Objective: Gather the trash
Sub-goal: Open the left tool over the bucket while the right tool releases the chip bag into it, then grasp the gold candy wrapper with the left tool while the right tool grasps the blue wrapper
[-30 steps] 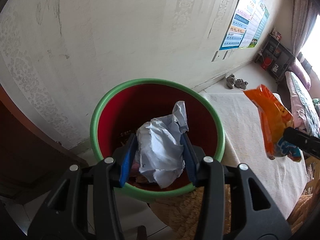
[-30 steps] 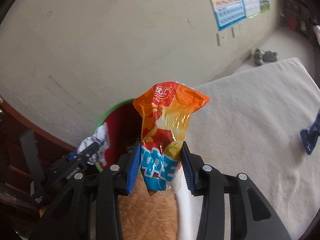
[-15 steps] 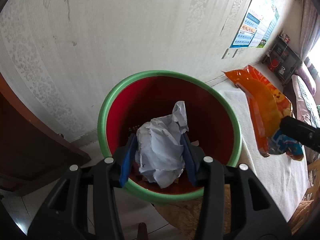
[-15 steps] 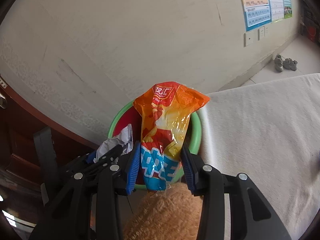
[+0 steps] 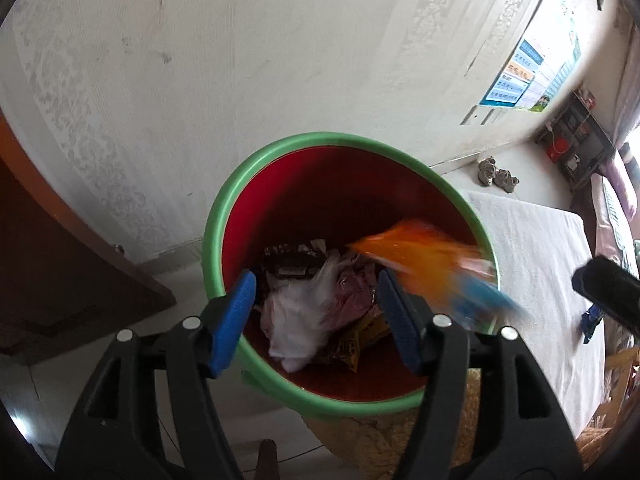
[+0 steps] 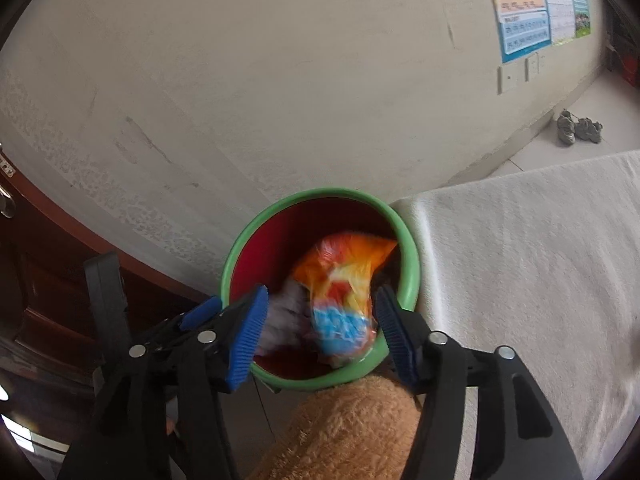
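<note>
A red bin with a green rim stands against the wall. My left gripper is open above it; the crumpled white paper lies loose in the bin among other wrappers. My right gripper is open above the bin too. The orange and blue snack bag is blurred, free of the pads, dropping into the bin; it also shows in the left wrist view. The left gripper's blue pads show at the bin's left edge in the right wrist view.
A white-covered bed adjoins the bin on the right. A blue wrapper lies on it. A brown plush item sits below the bin. A dark wooden door is at left. Shoes lie by the wall.
Both grippers have opened. The white paper dropped from the left gripper into the bin, and the snack bag left the right gripper and is falling in.
</note>
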Motion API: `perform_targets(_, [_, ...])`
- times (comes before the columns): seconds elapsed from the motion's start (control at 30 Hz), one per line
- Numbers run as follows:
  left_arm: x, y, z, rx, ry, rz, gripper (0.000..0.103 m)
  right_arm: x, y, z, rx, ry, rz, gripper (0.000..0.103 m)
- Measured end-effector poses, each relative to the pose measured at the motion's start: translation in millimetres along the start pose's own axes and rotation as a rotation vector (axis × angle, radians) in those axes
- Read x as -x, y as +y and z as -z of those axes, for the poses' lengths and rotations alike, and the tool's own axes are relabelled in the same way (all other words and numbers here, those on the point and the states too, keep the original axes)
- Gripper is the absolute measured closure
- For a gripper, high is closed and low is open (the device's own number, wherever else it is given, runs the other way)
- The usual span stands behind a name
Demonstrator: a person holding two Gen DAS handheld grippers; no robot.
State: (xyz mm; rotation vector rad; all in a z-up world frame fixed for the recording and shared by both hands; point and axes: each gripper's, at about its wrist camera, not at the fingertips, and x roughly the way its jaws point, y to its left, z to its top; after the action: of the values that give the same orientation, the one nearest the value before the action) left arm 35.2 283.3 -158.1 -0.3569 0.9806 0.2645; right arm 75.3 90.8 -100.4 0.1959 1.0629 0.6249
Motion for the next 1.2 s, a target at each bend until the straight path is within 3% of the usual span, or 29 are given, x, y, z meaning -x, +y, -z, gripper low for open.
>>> perform_targets(0.13, [-0.1,-8.7,4.9,-0.04,0.008,-0.008,0.041,12.2,-31.1,11.4,-0.06,-0.021,0.048,0.047])
perform_targets(0.23, [-0.1,-15.5,8.2,-0.067,0.008,-0.019,0.041,24.8,-71.8,27.5,-0.128,-0.034,0.131,0.046])
perform_targets(0.4, [0.2,-23.2,11.8,-0.099,0.01,-0.027,0.04,61.5,-170.4,61.7,-0.298,-0.068,0.356,0.046])
perform_targets(0.53, [2.3,-34.5,17.0,-0.149,0.002,-0.044,0.034,100.8,-245.1,73.4,-0.45,-0.144,0.527,0.046])
perform_targets(0.6, [5.4,-43.3,20.1,-0.176,0.0,-0.049,0.034,114.8,-280.2,70.9,-0.518,-0.162,0.577,0.039])
perform_targets(0.73, [14.8,-60.7,27.7,-0.21,-0.005,-0.035,0.034,117.6,-320.5,54.8,-0.565,-0.169,0.583,0.038])
perform_targets(0.83, [25.7,-77.2,35.6,-0.245,-0.01,-0.017,0.034,105.5,-340.9,46.6,-0.58,-0.151,0.538,0.038])
perform_targets(0.87, [29.1,-81.9,38.6,-0.251,-0.009,-0.007,0.034,99.5,-345.8,45.3,-0.591,-0.141,0.507,0.044])
perform_targets(0.9, [33.9,-89.5,43.9,-0.261,-0.002,0.018,0.034,94.9,-348.6,44.2,-0.598,-0.121,0.496,0.062])
perform_targets(0.97, [39.9,-102.6,53.1,-0.294,0.007,0.044,0.034,90.3,-346.1,46.3,-0.582,-0.103,0.495,0.071])
perform_targets(1.0, [42.0,-108.5,57.5,-0.309,0.012,0.056,0.034,92.6,-342.5,47.4,-0.567,-0.11,0.494,0.081])
perform_targets(1.2, [56.9,-153.2,99.4,-0.474,0.089,0.194,0.034,124.7,-300.5,71.3,-0.439,-0.139,0.425,0.084])
